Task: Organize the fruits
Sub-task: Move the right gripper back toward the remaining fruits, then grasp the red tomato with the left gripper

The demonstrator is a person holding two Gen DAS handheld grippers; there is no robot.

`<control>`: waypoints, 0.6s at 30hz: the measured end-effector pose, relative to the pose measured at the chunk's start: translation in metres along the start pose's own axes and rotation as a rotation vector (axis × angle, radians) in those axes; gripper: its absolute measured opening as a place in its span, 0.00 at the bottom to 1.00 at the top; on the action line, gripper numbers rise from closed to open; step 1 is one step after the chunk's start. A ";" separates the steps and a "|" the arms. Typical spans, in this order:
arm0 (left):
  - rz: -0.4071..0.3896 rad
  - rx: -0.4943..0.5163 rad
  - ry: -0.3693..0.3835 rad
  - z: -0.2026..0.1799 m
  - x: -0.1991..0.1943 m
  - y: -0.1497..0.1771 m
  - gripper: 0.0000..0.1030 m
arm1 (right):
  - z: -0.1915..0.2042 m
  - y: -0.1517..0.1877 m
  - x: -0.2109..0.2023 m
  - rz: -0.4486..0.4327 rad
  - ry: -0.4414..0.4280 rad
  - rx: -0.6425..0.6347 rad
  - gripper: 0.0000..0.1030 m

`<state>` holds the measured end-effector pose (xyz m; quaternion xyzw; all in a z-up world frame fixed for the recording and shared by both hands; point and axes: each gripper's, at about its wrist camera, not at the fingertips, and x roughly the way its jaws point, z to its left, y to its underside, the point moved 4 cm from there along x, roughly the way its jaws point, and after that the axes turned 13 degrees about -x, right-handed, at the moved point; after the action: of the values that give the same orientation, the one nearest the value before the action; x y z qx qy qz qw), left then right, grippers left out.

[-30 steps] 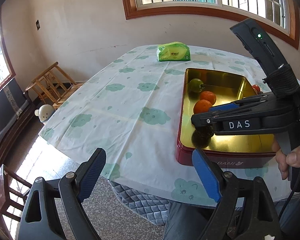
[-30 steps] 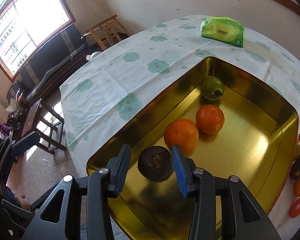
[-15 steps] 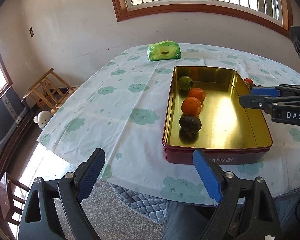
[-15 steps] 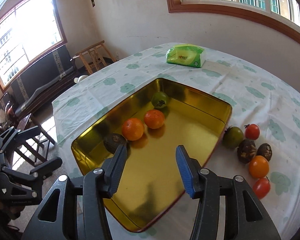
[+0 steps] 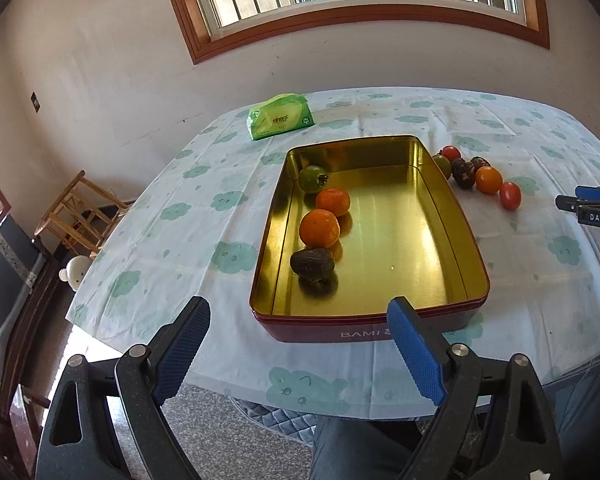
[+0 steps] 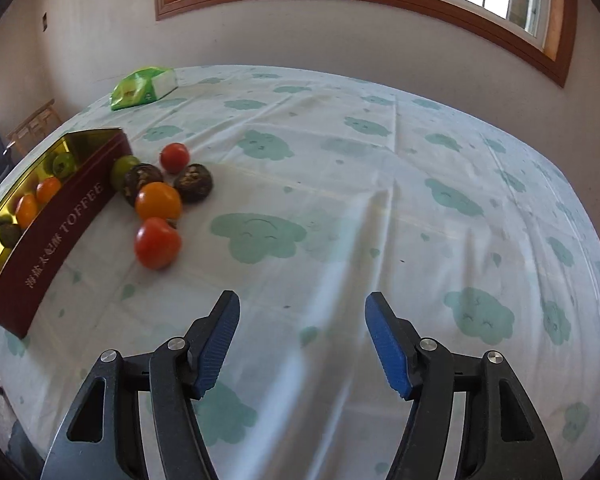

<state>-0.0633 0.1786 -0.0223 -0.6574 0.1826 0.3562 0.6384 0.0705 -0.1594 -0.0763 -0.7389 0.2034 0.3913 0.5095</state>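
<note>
Spread wide and empty, both the left tongs [image 5: 296,344] and right tongs [image 6: 302,340] are noted. Four fruits are lined in the tin [image 5: 466,240]; six fruits [image 6: 158,202] remain clustered on the counter [image 6: 380,208], where neighbours could be nudged and rolled away.

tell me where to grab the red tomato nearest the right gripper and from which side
Grip the nearest red tomato across its round middle, coming down from above with the open right gripper. It lies alone at the near end of the fruit cluster, with bare cloth to its right and front; only the orange fruit sits close behind, so set the fingers left and right.
</note>
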 end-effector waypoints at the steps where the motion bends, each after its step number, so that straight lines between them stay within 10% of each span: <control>1: 0.002 0.010 0.007 -0.005 0.000 -0.001 0.86 | -0.016 0.006 0.003 0.014 0.025 0.033 0.65; 10: 0.041 0.088 0.106 -0.058 -0.001 -0.010 0.86 | -0.124 0.050 0.014 0.085 0.160 0.267 0.86; 18: 0.122 0.105 0.288 -0.119 0.007 -0.031 0.84 | -0.129 0.050 0.023 0.105 0.152 0.276 1.00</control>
<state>-0.0090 0.0685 -0.0131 -0.6551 0.3300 0.2866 0.6163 0.0974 -0.2949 -0.1013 -0.6776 0.3315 0.3286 0.5683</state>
